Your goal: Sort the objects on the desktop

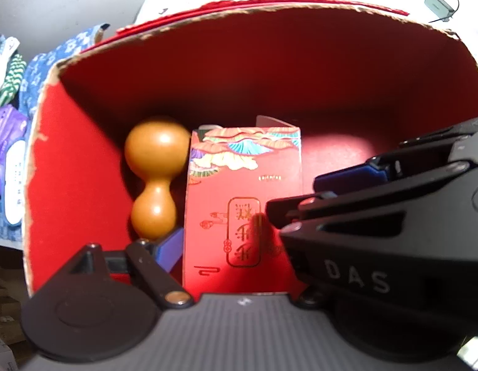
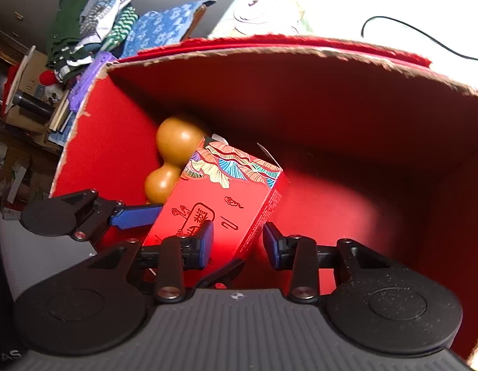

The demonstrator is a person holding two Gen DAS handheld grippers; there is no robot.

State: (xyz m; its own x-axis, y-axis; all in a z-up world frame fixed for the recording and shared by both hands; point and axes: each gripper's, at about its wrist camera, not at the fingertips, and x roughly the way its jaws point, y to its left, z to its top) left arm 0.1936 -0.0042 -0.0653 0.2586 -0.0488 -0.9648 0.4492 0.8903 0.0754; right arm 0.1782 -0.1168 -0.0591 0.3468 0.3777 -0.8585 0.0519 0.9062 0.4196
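Note:
A large red box with torn cardboard edges fills both views. On its floor lies an orange gourd, by the left wall. Just right of the gourd is a small red carton with a colourful printed top, tilted in the right wrist view. My left gripper is shut on the carton's sides; its blue pad presses the left side, and its other finger is hidden. My right gripper straddles the carton's near right edge, with a small gap at the right pad.
The right half of the box floor is bare and sunlit. Outside the left wall lie blue patterned cloth, stacked clothes and a purple packet. A small adapter with a cable sits beyond the far wall.

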